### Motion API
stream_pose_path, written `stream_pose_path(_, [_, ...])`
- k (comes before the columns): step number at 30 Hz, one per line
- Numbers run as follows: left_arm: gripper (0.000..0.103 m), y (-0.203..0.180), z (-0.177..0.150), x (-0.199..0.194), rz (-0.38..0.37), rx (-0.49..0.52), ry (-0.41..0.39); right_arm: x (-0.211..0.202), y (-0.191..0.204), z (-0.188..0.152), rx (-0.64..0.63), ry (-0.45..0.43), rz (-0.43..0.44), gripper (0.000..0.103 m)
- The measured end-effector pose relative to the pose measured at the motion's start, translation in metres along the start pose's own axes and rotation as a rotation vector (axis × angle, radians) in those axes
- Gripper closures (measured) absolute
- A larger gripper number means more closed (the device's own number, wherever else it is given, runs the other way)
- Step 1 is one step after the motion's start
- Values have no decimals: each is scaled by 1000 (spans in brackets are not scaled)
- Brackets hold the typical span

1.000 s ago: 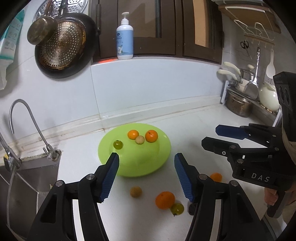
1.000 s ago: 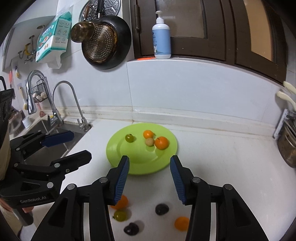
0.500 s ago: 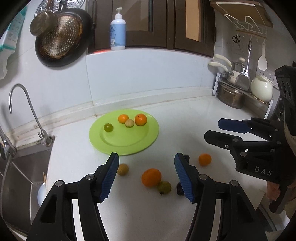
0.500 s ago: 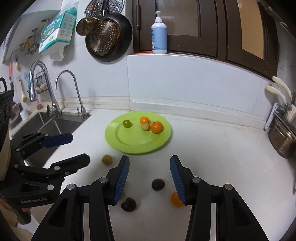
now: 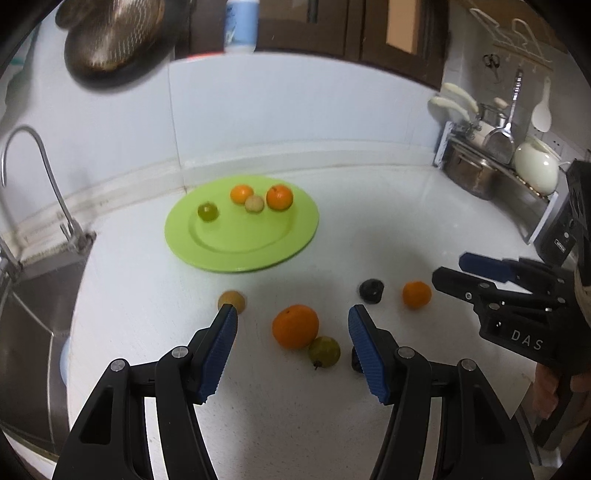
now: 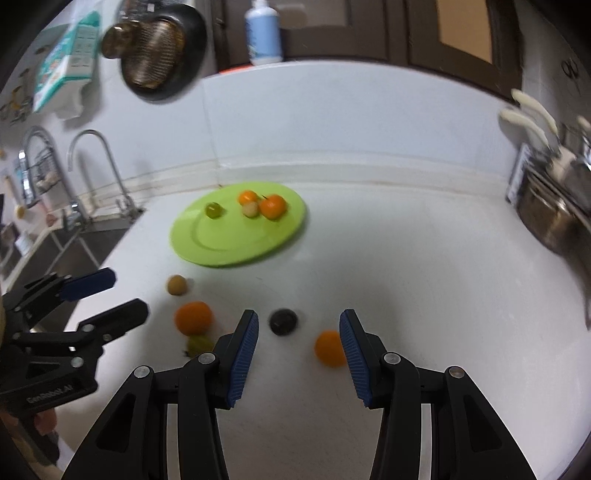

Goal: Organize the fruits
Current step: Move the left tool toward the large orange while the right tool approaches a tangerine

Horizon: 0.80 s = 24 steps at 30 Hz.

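A green plate [image 5: 221, 251] [image 6: 221, 251] on the white counter holds two oranges, a pale round fruit and a green fruit. Loose on the counter in front of it: a large orange [image 5: 295, 325] [image 6: 194, 316], a green fruit [image 5: 324, 350] [image 6: 199, 343], a tan fruit [image 5: 232, 300] [image 6: 176, 284], a dark fruit [image 5: 371, 290] [image 6: 283, 321], a small orange [image 5: 416, 294] [image 6: 330, 348], and another dark fruit [image 5: 355, 363] partly hidden by a finger. My left gripper [image 5: 291, 323] is open above the large orange. My right gripper [image 6: 298, 326] is open, with the dark fruit and small orange between its fingers.
A sink with taps [image 5: 33, 192] [image 6: 92, 173] lies left of the counter. A dish rack with pots and utensils [image 5: 491, 166] [image 6: 546, 199] stands at the right. A pan [image 6: 155, 55] hangs on the wall and a soap bottle [image 6: 263, 33] stands on the ledge.
Both grippers have pulled back from the plate and tilted down, so the loose fruits in front of the plate now lie near and between the fingers. Both stayed open.
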<state>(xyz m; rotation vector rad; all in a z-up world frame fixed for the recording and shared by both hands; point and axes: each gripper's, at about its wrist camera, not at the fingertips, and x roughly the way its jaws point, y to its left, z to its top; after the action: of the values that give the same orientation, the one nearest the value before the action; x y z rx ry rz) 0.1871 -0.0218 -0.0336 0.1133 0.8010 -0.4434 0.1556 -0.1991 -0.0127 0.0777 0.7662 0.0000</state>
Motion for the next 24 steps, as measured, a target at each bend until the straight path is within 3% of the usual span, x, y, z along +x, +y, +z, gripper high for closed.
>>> stream_pose_path(10, [42,6,-2,36,-40,-68,125,34,-14,-12,105,121,-29,56])
stream_pose_path(24, [42,8,7,66,-65,-131,191,58,-25,-17,184,198,-20,56])
